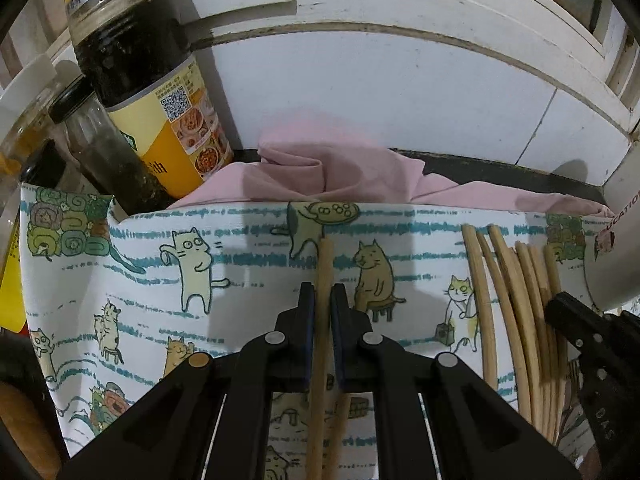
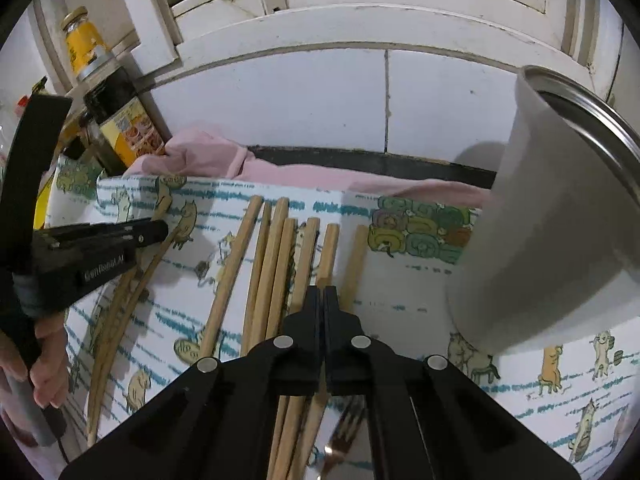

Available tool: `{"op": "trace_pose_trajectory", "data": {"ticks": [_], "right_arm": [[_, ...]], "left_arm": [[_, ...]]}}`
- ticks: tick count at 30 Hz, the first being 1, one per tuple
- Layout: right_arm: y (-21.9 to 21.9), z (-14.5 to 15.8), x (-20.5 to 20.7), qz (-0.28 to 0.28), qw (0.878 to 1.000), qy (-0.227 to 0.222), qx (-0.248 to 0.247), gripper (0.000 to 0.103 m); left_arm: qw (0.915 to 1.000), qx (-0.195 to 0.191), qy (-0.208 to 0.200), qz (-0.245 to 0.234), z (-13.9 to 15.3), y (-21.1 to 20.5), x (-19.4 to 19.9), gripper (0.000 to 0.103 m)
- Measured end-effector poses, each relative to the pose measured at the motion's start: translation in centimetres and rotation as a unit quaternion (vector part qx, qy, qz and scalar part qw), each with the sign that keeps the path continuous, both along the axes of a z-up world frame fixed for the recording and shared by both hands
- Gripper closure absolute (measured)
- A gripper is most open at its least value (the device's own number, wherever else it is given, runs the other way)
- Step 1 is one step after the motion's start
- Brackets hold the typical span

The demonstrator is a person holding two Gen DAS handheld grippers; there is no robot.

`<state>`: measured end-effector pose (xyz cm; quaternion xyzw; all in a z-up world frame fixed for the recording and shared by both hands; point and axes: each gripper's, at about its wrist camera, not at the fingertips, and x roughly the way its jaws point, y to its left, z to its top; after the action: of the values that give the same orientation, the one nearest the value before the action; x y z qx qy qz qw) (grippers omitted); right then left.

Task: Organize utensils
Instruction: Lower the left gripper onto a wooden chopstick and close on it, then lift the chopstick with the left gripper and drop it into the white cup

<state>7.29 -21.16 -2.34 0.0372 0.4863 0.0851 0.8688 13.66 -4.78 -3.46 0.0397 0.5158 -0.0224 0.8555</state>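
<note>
Cat-printed white cloth (image 1: 248, 264) spread over surface, crumpled pink fabric (image 1: 320, 168) behind. Tall grey metal-rimmed cup (image 2: 552, 232) standing at right. Bundle of loose wooden chopsticks (image 2: 276, 264) lying beside cup. Left claw (image 1: 323, 296) pinching single wooden chopstick (image 1: 325, 256). Right claw (image 2: 322, 296) pressed together above bundle; grip on anything unclear.

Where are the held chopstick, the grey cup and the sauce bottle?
held chopstick (image 1: 325, 264): left wrist view, shaft beyond the fingertips.
grey cup (image 2: 540, 216): right wrist view, outer wall.
sauce bottle (image 1: 176, 120): left wrist view, yellow label.
</note>
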Motion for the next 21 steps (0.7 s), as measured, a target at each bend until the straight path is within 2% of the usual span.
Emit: {"op": "trace_pose_trajectory", "data": {"ticks": [7, 11, 12, 14, 16, 18, 21], "right_arm": [[1.0, -0.8, 1.6, -0.008, 0.999, -0.003, -0.031, 0.095], [1.7, -0.9, 1.8, -0.001, 0.998, -0.024, -0.062, 0.094], [1.7, -0.9, 1.7, -0.003, 0.998, -0.024, -0.062, 0.094], [1.4, -0.8, 1.5, -0.002, 0.999, -0.020, -0.051, 0.094], [1.0, -0.5, 1.4, 0.010, 1.000, -0.014, -0.018, 0.094], [0.3, 0.5, 0.8, 0.015, 0.999, -0.025, 0.020, 0.095], [-0.4, 3.5, -1.1, 0.025, 0.995, -0.084, 0.043, 0.095]], "left_arm": [[1.0000, -0.007, 0.002, 0.005, 0.1, 0.3, 0.5, 0.093], [1.0000, 0.004, -0.003, 0.001, -0.1, 0.8, 0.8, 0.089], [1.0000, 0.007, -0.004, 0.000, -0.2, 0.9, 0.7, 0.089], [0.9999, 0.006, -0.003, -0.008, 0.0, 0.9, 0.5, 0.096], [0.9995, -0.013, -0.008, -0.029, 0.7, 0.5, 0.1, 0.096], [0.9984, -0.031, -0.036, -0.031, 2.2, 0.4, -0.7, 0.096], [0.9902, -0.072, -0.111, -0.045, 5.6, 1.2, -2.5, 0.097]]}}
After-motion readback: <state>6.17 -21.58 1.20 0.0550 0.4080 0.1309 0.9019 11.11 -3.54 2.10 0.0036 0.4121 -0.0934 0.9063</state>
